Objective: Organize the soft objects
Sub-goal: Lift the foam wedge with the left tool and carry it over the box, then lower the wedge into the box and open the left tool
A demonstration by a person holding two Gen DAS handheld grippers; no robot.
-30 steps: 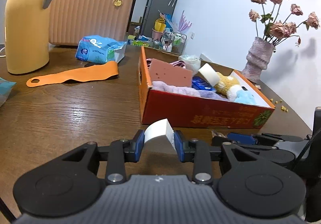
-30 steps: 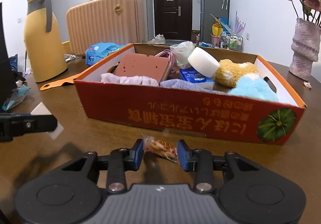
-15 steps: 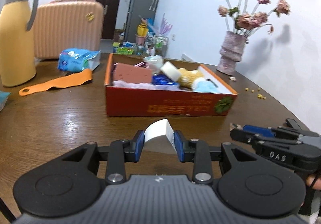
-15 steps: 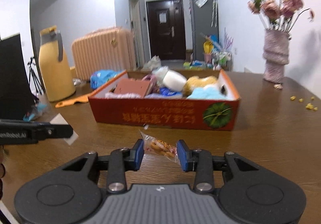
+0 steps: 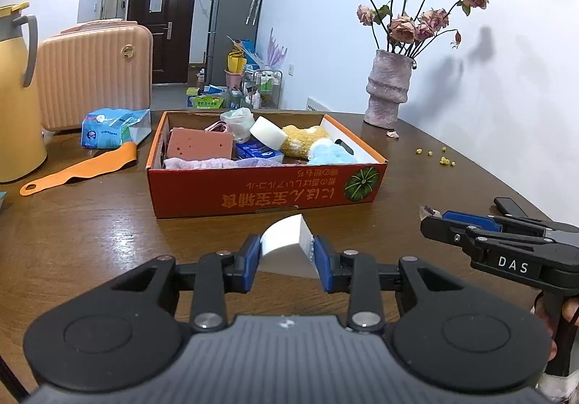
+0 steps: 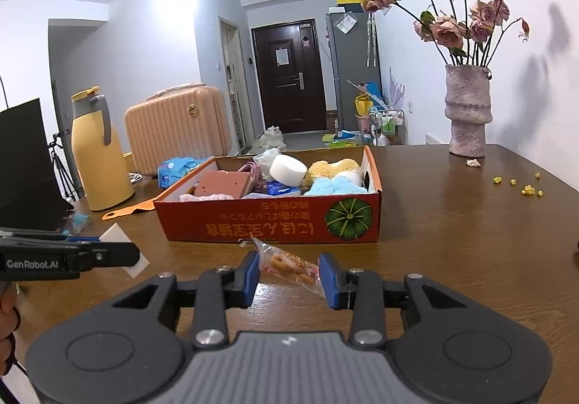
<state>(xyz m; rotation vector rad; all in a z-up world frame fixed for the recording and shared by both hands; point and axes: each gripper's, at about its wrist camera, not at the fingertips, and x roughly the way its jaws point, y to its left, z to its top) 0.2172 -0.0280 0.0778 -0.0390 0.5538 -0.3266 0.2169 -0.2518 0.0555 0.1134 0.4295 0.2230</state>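
1. Left gripper (image 5: 287,261) of mine pinches a white wedge (image 5: 286,246) between its blue pads; right gripper (image 6: 289,275) clamps a clear snack packet (image 6: 286,264).
2. Both hang over the dark wooden table (image 6: 452,241), just short of the red cardboard box (image 5: 267,192) holding soft things.
3. Beyond: vase of dried roses (image 5: 389,89), yellow jug (image 6: 99,154), pink suitcase (image 5: 94,74), dark door (image 6: 286,78).

One red cardboard box (image 5: 253,192). One yellow jug (image 6: 99,154). One pink suitcase (image 5: 94,74). One vase (image 6: 466,110). One orange strip (image 5: 79,170). Two grippers: left (image 5: 287,259), right (image 6: 289,272).
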